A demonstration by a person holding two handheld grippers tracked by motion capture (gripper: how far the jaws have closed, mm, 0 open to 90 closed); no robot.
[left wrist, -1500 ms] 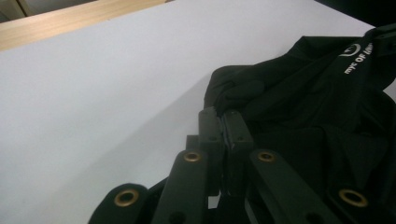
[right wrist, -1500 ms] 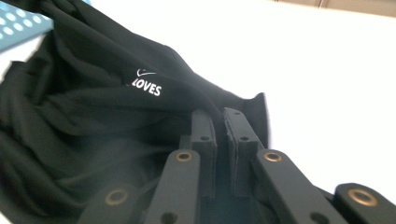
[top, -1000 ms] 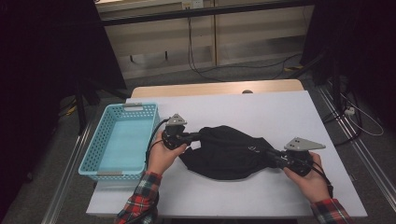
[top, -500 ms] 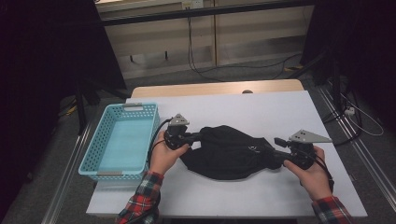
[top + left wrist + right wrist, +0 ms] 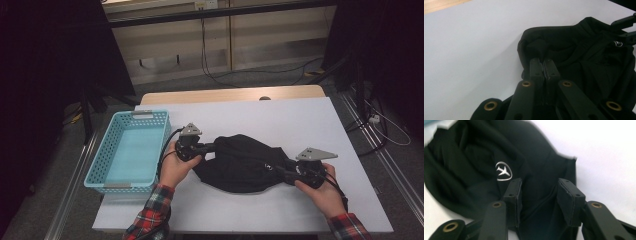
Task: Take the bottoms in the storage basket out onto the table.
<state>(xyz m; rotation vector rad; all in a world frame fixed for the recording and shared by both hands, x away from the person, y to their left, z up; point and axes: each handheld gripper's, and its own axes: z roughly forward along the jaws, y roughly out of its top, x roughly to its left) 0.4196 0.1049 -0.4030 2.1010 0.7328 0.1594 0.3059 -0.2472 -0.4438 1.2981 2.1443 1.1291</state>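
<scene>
Two grippers sit at opposite ends of the black garment (image 5: 243, 162), which lies crumpled at the middle of the white table (image 5: 300, 115), right of the blue basket (image 5: 127, 150) in the high view.

My left gripper (image 5: 543, 65) has not budged: its jaws are pressed together on a pinch of cloth at the garment's left edge, seen at centre frame in the left gripper view.

My right gripper (image 5: 539, 195) is what has changed. A second ago it sat clamped at the garment's right end; since then its jaws have just been opening, then eased in a touch. They now stand spread, with a fold of dark cloth lying between them at the lower middle of the right gripper view, below the small white aeroplane logo (image 5: 503, 171). The pads do not seem to press on it, though black on black makes that hard to swear to.

I judge that I have let go on the right to re-grip, so the garment hangs on one hold alone and cannot yet be lifted evenly.
</scene>
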